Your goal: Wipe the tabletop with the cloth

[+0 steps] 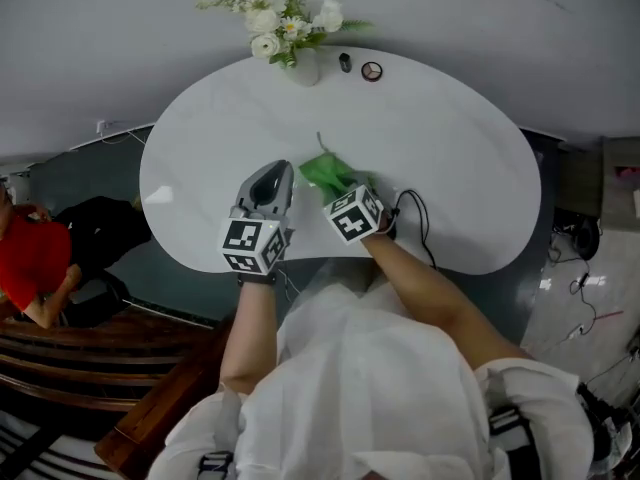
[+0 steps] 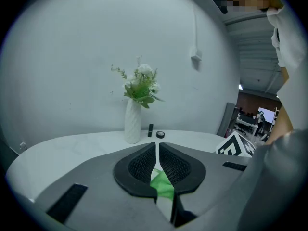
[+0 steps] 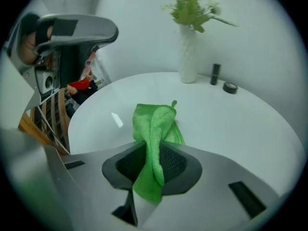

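Left hand-held gripper (image 2: 157,154) closed; right hand-held gripper (image 3: 153,163) pinching cloth (image 3: 155,121).

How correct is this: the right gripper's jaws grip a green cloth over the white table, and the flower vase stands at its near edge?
The flower vase stands at the far edge of the table, not the near one; the head view shows it. The rest is right.
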A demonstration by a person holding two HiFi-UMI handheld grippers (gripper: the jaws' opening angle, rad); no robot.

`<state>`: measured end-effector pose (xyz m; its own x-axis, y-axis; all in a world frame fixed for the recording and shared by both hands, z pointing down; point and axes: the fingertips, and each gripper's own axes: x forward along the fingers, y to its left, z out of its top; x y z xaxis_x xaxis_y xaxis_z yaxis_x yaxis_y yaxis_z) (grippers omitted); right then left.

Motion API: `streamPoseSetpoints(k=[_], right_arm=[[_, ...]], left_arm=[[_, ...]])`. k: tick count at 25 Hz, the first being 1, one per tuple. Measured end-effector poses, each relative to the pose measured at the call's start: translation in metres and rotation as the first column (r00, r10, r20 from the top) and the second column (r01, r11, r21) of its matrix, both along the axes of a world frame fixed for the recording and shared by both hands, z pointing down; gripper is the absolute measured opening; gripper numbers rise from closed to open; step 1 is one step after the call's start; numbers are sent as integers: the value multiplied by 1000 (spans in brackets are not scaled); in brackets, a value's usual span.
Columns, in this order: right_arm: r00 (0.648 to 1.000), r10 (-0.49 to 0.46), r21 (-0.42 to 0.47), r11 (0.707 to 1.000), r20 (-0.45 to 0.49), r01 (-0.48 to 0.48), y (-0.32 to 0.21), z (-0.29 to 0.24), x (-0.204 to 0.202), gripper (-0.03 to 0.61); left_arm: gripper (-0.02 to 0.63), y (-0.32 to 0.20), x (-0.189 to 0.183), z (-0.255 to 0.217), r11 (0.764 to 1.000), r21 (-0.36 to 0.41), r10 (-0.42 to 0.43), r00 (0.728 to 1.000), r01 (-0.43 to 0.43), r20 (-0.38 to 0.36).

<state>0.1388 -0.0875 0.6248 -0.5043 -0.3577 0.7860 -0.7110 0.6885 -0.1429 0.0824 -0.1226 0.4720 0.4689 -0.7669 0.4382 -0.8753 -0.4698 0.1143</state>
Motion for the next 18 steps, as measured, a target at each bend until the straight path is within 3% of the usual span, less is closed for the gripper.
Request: streamPoseSetpoints(k=[3, 6, 11, 18], right_arm=[[988, 156, -16, 988, 10, -156, -9, 0, 62, 72], [954, 298, -29, 954, 23, -298, -14, 0, 127, 72], [872, 489, -23, 872, 2, -489, -14, 2, 241, 72], [747, 662, 10, 749, -59, -663, 8, 6, 386, 72]], left_arm=[[31, -1, 34, 1, 999, -3, 41, 999, -41, -4], [30, -1, 69, 3, 997, -9, 80, 997, -80, -7], [31, -3, 126, 9, 989, -20, 146, 989, -146, -14], [31, -4, 184, 17, 978, -31, 204, 979, -204, -20]])
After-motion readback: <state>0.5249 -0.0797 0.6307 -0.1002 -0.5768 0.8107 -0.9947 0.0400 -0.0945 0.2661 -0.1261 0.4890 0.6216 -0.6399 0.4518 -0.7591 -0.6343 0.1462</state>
